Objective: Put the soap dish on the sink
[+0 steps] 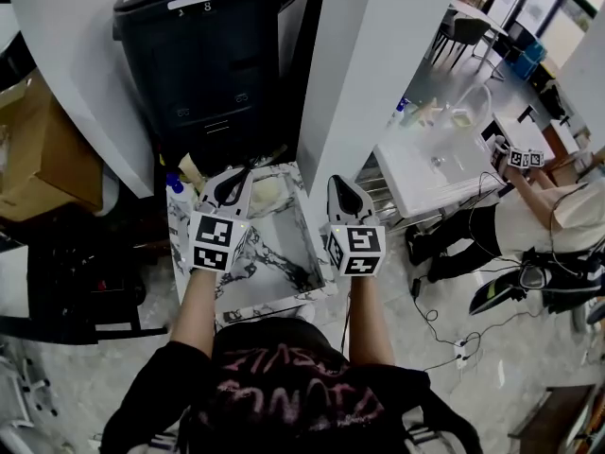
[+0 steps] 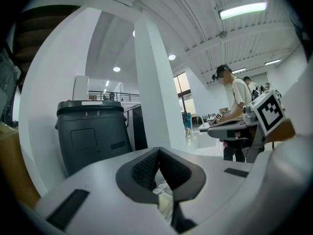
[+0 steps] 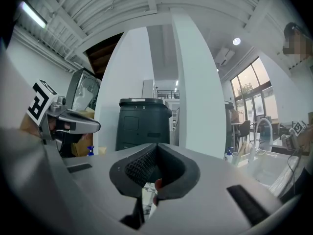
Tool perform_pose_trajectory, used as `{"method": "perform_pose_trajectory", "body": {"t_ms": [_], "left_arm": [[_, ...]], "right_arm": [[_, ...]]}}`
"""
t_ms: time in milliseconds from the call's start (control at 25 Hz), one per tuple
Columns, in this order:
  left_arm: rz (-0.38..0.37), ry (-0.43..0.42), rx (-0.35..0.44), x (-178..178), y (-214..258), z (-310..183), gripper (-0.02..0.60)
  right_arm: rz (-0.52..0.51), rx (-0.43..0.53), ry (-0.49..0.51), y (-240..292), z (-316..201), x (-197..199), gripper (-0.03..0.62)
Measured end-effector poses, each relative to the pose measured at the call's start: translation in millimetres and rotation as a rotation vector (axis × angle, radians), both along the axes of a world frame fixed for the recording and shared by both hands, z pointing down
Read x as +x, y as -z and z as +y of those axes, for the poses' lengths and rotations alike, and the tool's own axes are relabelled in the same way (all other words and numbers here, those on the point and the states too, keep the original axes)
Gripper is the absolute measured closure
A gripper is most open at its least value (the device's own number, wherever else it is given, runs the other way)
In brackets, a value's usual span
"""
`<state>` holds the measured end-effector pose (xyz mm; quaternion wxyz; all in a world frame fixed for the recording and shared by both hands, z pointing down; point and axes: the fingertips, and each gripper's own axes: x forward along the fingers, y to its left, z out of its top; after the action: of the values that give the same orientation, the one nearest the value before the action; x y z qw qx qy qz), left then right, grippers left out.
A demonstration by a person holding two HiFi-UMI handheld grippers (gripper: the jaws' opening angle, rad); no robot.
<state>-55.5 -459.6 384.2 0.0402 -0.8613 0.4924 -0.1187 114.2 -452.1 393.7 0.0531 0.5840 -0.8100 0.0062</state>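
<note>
Over the sink (image 1: 248,303), left gripper (image 1: 230,187) and right gripper (image 1: 345,195) hover, jaws pressed together, empty. What looks like the soap dish (image 1: 267,193) lies at 12 o'clock between them. Closed jaws arriving there could shove it off.

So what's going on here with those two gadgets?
A person holds a tool in each hand, the left tool and the right tool, above a marbled sink in front of a black bin. Both tools are shut and hold nothing, so nothing is being carried yet.
</note>
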Motion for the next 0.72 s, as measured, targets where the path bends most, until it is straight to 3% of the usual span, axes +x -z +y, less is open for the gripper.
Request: {"method": "perform_pose_trajectory", "body": {"t_ms": [720], "left_arm": [[0.031,0.020,0.002,-7.3,0.3,3.3,0.566]], "right_arm": [[0.039,-0.006,-0.005,-3.4,-0.3,-0.5,0.585]]}}
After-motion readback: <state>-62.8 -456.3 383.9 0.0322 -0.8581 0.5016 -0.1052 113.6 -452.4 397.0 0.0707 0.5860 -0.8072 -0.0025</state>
